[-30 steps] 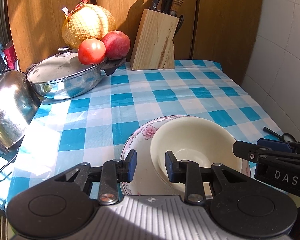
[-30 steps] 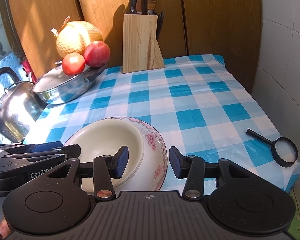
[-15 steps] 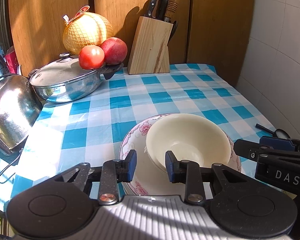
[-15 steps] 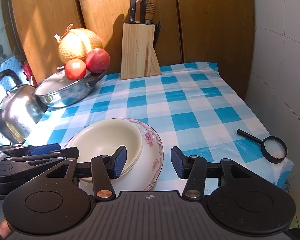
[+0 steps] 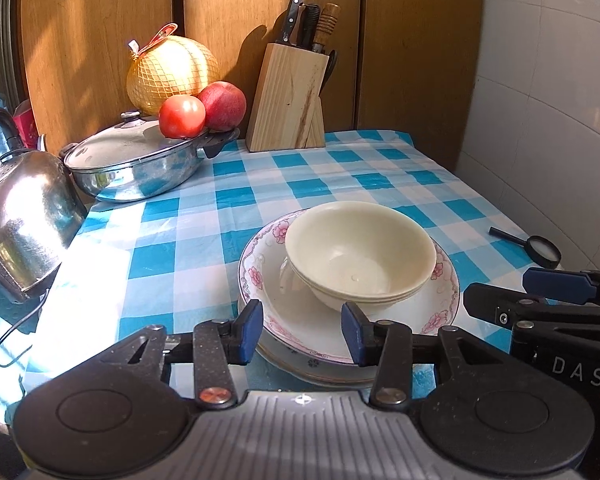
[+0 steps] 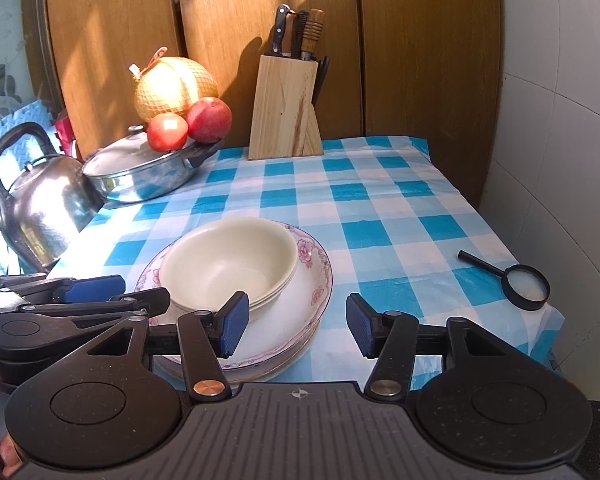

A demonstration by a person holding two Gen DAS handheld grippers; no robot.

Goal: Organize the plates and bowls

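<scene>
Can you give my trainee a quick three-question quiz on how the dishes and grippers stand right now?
1. True or false: the cream bowls sit nested inside the floral plate.
2. Which thing lies on the tablecloth near the right edge? A) a spoon B) a magnifying glass C) a cup
3. Fill in: the left gripper and the right gripper each have jaws standing ____, with nothing pinched between their pads.

Key: 1 true. 2 B, the magnifying glass. 3 open; both sets of jaws have just been opening, and the plate stack sits on the cloth beyond them, untouched.
</scene>
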